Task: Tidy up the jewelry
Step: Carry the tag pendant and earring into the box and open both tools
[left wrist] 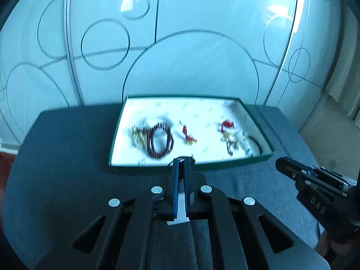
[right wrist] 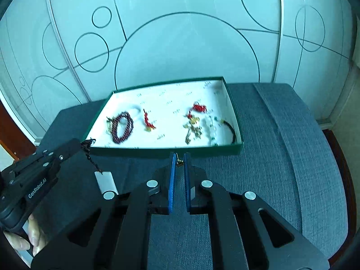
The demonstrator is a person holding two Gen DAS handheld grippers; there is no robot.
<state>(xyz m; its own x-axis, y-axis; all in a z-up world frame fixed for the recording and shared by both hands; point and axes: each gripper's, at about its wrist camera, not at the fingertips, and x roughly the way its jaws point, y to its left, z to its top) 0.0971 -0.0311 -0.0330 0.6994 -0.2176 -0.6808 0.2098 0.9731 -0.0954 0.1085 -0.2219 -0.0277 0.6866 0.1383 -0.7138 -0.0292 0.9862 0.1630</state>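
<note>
A green box (left wrist: 258, 157) (right wrist: 231, 105) with a white floor lies at the back of the table and holds several pieces. Among them are a dark red bead bracelet (left wrist: 160, 140) (right wrist: 122, 127), red knot charms (left wrist: 187, 135) (right wrist: 148, 121), gold pieces (right wrist: 192, 128) and a black cord bracelet (right wrist: 230, 128). In front of the box's near rim, my left gripper (left wrist: 181, 160) (right wrist: 77, 144) is shut on a black braided cord (right wrist: 90, 153), and a white tag (right wrist: 105, 181) hangs from it. My right gripper (right wrist: 179, 155) (left wrist: 279, 162) is shut on a small gold charm (right wrist: 179, 162) at its tips.
A blue-grey cloth (right wrist: 270, 157) covers the table, with a raised fold along its right side. Frosted panels with circle lines (left wrist: 191, 63) stand right behind the box. A hand (right wrist: 22, 240) grips the left gripper's handle at the lower left.
</note>
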